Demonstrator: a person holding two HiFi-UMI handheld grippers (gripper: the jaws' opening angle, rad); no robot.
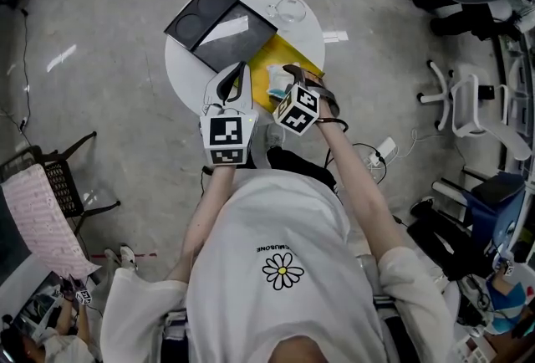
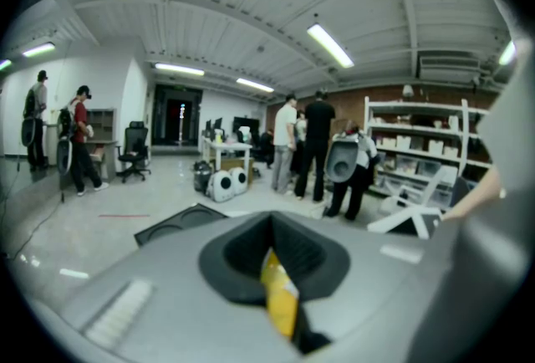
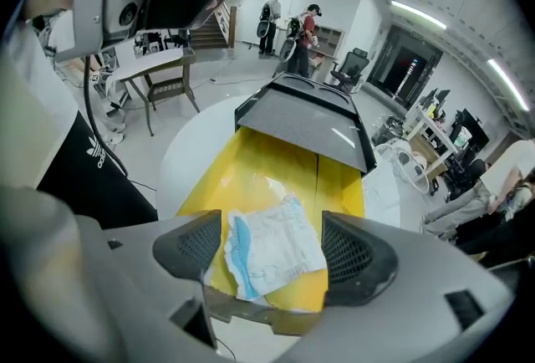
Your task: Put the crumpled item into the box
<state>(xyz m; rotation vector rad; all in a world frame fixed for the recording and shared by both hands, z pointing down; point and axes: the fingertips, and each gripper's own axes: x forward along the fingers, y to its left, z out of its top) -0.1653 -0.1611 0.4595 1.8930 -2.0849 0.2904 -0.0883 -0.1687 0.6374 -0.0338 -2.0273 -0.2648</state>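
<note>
The crumpled white and blue item lies on the yellow inside of the open box, near its front edge. My right gripper stands open around the item, one pad on each side of it, neither pressing. In the head view the item shows just beyond the right gripper, over the yellow box. My left gripper is shut on a thin yellow flap of the box. From the head camera the left gripper sits at the box's left edge.
The box rests on a small round white table. A dark grey lid with a black tray part lies behind the yellow part. A clear glass dish stands at the table's far side. Chairs and people fill the room around.
</note>
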